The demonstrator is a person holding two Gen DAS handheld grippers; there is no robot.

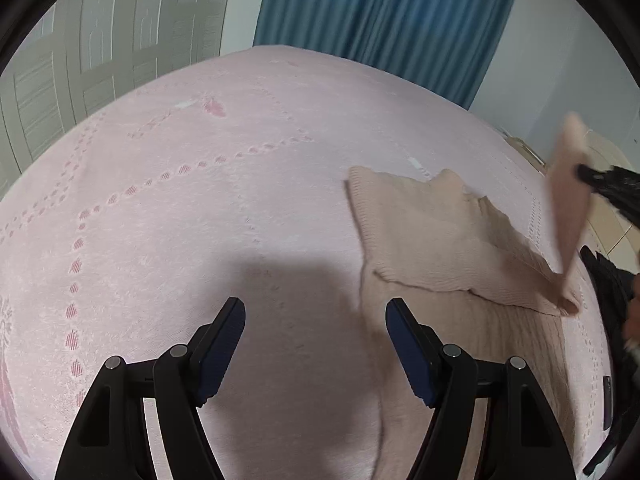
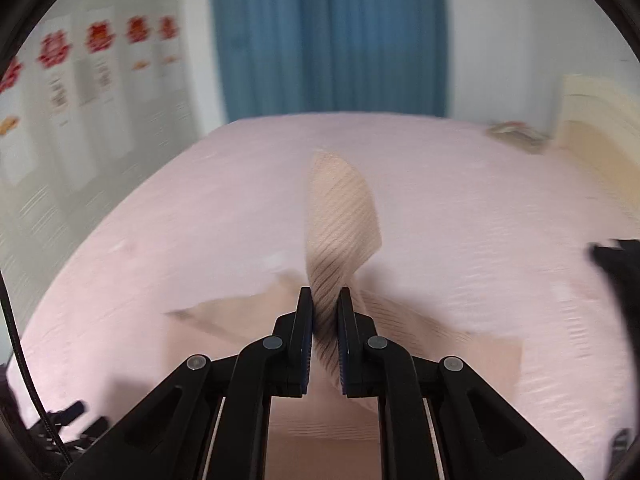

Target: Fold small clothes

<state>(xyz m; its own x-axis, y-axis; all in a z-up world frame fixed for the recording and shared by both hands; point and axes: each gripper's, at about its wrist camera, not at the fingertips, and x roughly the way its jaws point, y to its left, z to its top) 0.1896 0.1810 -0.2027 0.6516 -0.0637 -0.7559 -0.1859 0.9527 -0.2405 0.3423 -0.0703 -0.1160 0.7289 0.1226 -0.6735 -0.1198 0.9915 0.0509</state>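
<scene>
A small beige ribbed knit garment (image 1: 432, 240) lies on the pink bed (image 1: 200, 184), partly folded over itself. My left gripper (image 1: 316, 312) hovers open above the bed just left of the garment, with nothing between its fingers. In the right wrist view my right gripper (image 2: 325, 300) is shut on a strip of the garment (image 2: 340, 216), which stands up lifted above the rest of the cloth (image 2: 248, 316). The left wrist view shows this lifted strip (image 1: 568, 208) at the right, pinched by the black right gripper (image 1: 588, 176). The right wrist view is motion-blurred.
A blue curtain (image 1: 380, 12) hangs behind the bed. White wardrobe doors (image 1: 100, 40) stand at the left. A cream headboard (image 2: 596, 128) and a small pile of things (image 2: 516, 132) sit at the far right. Black cables and gear (image 2: 60, 420) lie at the lower left.
</scene>
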